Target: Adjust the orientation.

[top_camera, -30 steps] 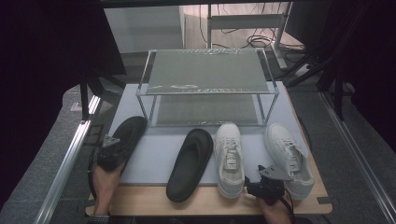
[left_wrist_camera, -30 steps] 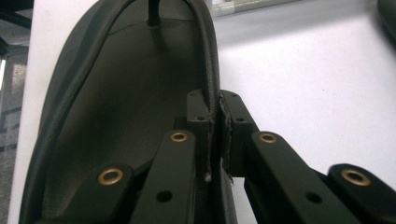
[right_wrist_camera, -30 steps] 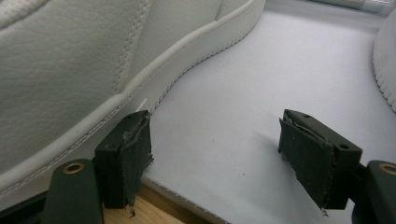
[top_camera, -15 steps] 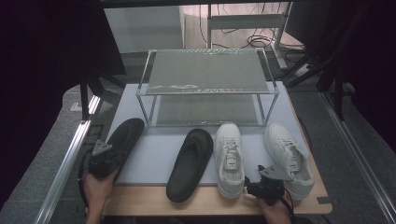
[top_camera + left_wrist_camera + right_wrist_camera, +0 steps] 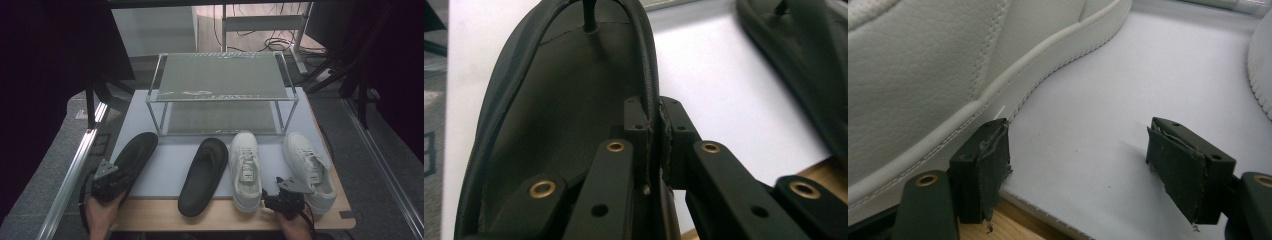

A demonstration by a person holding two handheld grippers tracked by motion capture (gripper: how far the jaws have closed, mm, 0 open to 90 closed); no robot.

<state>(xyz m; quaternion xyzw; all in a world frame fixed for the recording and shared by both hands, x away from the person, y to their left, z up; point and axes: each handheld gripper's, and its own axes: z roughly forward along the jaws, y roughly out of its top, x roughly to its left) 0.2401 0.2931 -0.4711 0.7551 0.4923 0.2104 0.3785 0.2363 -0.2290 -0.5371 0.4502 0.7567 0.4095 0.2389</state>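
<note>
Between your left gripper's [image 5: 655, 131] pinching pads sits one black slipper's [image 5: 131, 159] rim; your right gripper [image 5: 1079, 172] gapes between two white sneakers [image 5: 246, 167]; two slippers total

The tongs [image 5: 1078, 170] stand wide apart over the grey mat [image 5: 1108, 100], one pad [image 5: 990, 165] beside a white sneaker [image 5: 948, 65].

Clear two-tier rack [image 5: 222, 95] far on the pale mat [image 5: 170, 160], second black slipper [image 5: 202, 175] centre, right-hand white sneaker [image 5: 307, 170] near right.
</note>
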